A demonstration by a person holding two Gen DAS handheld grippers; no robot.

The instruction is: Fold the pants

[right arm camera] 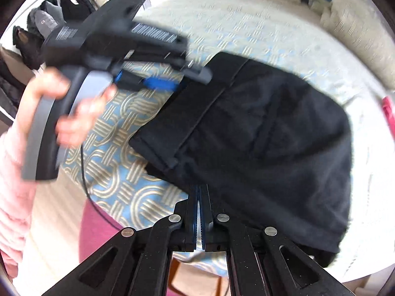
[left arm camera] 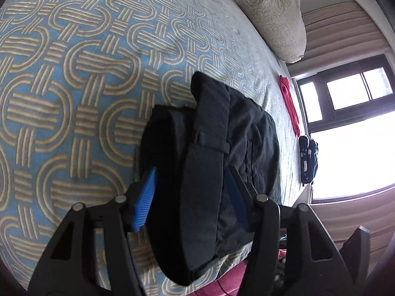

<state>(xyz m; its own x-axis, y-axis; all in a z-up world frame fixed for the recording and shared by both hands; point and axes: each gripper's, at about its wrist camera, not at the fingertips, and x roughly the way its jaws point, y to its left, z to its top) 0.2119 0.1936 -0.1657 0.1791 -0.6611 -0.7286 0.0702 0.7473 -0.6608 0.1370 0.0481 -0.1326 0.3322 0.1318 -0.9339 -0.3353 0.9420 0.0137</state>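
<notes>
Black pants (left arm camera: 237, 135) lie folded in a thick bundle on the blue and beige patterned bedspread (left arm camera: 74, 74). My left gripper (left arm camera: 190, 185) stands with its blue pads (left arm camera: 145, 197) wide apart around the waistband end of the bundle, which fills the gap between them. In the right wrist view the pants (right arm camera: 271, 135) spread across the bed and the left gripper (right arm camera: 158, 83) shows at their far left edge, held by a hand. My right gripper (right arm camera: 199, 192) has its jaws together at the near edge of the pants, with the fabric edge at the tips.
A beige pillow (left arm camera: 271, 17) lies at the head of the bed. A red garment (left arm camera: 290, 103) and a dark patterned item (left arm camera: 307, 157) lie along the bed's far edge by the window. Hanging clothes (right arm camera: 49, 24) are behind the left hand.
</notes>
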